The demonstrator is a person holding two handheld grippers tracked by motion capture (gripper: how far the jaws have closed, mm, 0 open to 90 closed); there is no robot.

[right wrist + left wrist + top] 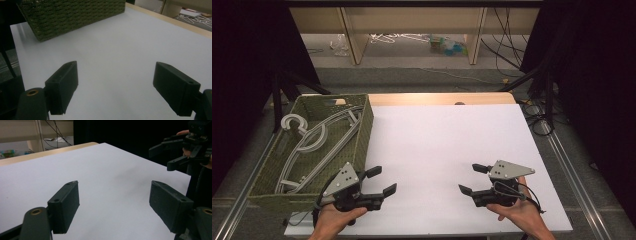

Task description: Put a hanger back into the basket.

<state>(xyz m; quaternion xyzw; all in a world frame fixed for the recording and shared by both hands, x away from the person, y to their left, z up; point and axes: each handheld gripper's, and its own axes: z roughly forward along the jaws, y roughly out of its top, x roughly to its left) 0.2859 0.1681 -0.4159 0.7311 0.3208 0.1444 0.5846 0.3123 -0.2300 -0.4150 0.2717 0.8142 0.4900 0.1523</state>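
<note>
A green woven basket (362,135) stands at the table's left side and holds grey plastic hangers (314,140). My left gripper (381,181) hovers over the white table top (437,145) just right of the basket's near corner, jaws wide apart and empty. My right gripper (472,179) is held at the near right, open too, with nothing between its jaws. The left gripper view looks across the bare table, with my left gripper (113,202) in front and the right gripper (172,152) at the far edge. In the right gripper view, the basket's wall (72,15) lies ahead of my right gripper (115,85).
The white table top ends in a wooden strip (437,98) at the back. Beyond it are shelving legs, cables and clutter on the floor (412,42). Dark curtains flank both sides. Metal rails (572,165) run along the table's sides.
</note>
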